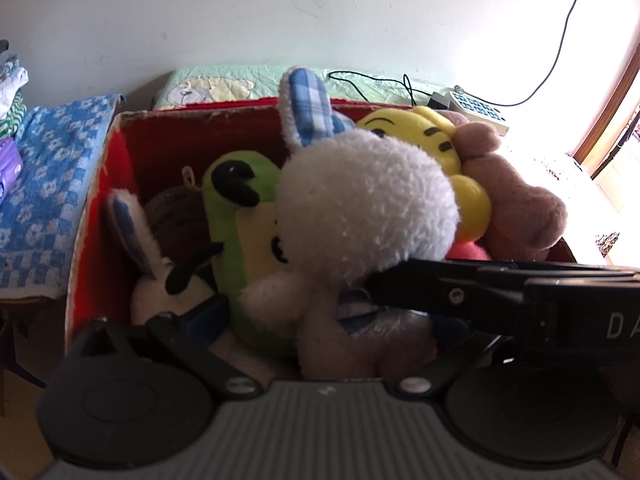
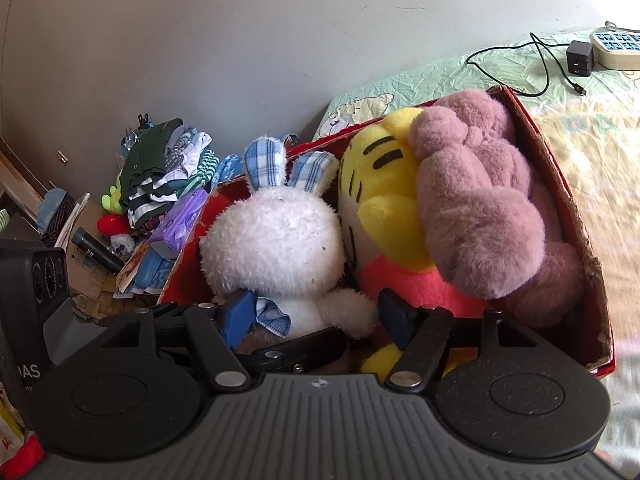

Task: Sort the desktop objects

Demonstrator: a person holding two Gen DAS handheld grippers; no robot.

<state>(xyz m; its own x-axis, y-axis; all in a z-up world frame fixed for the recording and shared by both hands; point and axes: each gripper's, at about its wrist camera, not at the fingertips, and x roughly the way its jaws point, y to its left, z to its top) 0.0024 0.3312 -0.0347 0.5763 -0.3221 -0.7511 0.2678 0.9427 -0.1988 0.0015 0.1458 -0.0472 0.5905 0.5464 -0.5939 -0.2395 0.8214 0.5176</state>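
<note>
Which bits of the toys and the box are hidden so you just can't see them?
- White bunny: face turned away, both views.
- Green plush: lower body behind the bunny, left view.
- Pink plush: face not visible, folded over itself, right view.
- Red box: floor covered by toys.
- Left gripper: right fingertip hidden behind the bunny.

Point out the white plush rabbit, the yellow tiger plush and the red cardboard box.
white plush rabbit (image 2: pixel 276 240): right wrist view, back of its head.
yellow tiger plush (image 2: pixel 380 176): right wrist view, striped head.
red cardboard box (image 2: pixel 560 184): right wrist view, right wall rim.
</note>
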